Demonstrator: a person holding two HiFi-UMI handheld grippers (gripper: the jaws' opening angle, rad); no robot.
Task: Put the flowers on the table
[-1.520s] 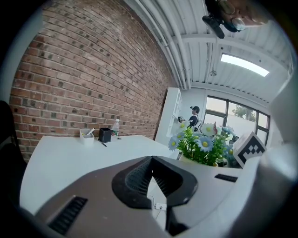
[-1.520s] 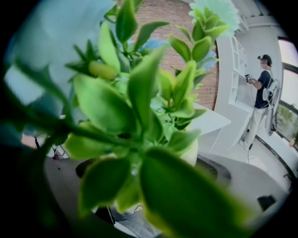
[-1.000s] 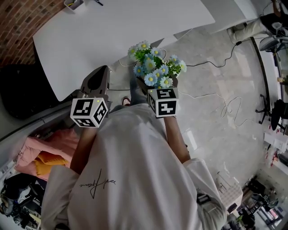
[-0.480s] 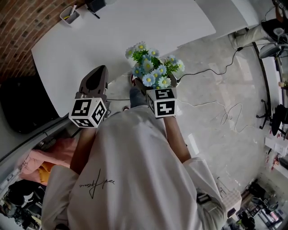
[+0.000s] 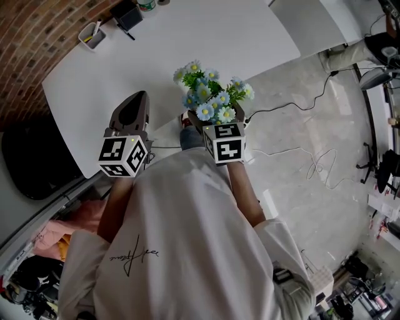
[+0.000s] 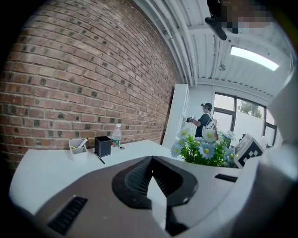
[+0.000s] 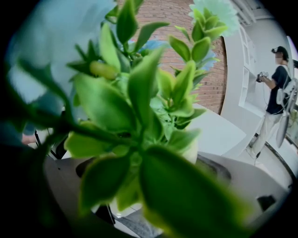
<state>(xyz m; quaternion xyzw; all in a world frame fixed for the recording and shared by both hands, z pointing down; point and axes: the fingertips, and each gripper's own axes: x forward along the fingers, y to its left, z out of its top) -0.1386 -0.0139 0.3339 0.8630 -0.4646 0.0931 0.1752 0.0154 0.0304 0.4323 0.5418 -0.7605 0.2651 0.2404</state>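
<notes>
A bunch of blue and white daisies [image 5: 211,95] with green leaves stands in a pale pot. My right gripper [image 5: 217,115] is shut on the pot and holds it in the air by the near edge of the white table [image 5: 187,37]. In the right gripper view the leaves [image 7: 149,107] fill the frame, and a bit of the pale pot [image 7: 204,155] shows between the grey jaws. My left gripper [image 5: 139,100] is shut and holds nothing, to the left of the flowers [image 6: 204,149] and over the table's edge. In its own view the left gripper [image 6: 152,179] has its jaws pressed together.
At the table's far end by the brick wall stand a white cup [image 5: 90,34], a black pen holder [image 5: 127,14] and a bottle [image 6: 116,138]. Cables [image 5: 312,156] lie on the marble floor to the right. A black object [image 5: 37,162] and pink clothes [image 5: 81,219] are at the left. Another person [image 6: 203,122] stands far off.
The person has stepped toward the table, which now fills more of the head view. Both grippers and the held flowers have come closer to the table's edge.
</notes>
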